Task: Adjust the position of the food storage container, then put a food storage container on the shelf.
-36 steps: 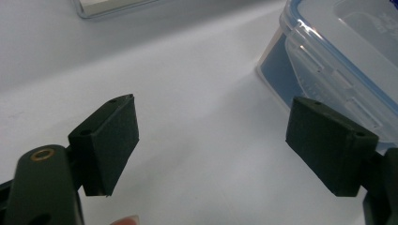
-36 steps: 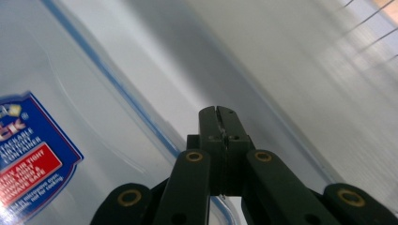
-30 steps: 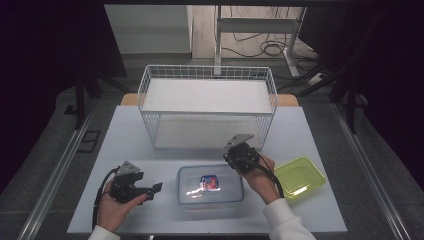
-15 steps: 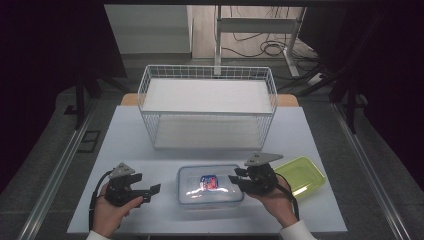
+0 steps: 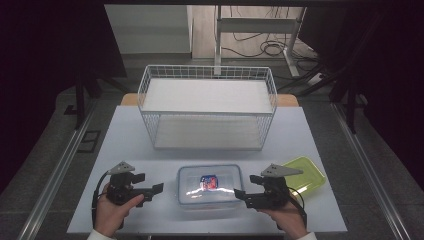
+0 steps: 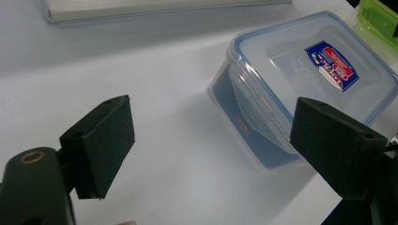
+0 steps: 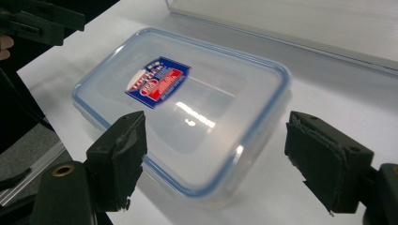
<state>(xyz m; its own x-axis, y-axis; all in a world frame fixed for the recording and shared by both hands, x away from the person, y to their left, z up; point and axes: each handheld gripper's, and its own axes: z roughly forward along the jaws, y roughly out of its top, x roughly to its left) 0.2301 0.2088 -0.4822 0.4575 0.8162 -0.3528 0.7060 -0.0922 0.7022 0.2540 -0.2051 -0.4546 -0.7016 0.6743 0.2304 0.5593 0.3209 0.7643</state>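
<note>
Container between two open tools

Clear plastic food container (image 5: 209, 189) with a blue-edged lid and a red-and-blue label (image 5: 208, 181) sits lid-on at the near middle of the white bench (image 5: 135, 140). It lies between the two tools, apart from both.

On its left, the left tool (image 5: 159, 188) is held in the person's left hand (image 5: 111, 214), its jaws spread wide and holding nothing; in the left gripper view the container's clasped side shows between the black pads (image 6: 99, 143). On its right, the right tool (image 5: 239, 194) is held in the right hand (image 5: 285, 219), jaws likewise wide apart and empty, pointing at the container's near right corner.

A yellow-green lid or tray (image 5: 304, 174) lies just beyond the right tool. Farther back stands a white wire basket (image 5: 207, 107), with dark floor and cables (image 5: 260, 47) behind the bench.
</note>
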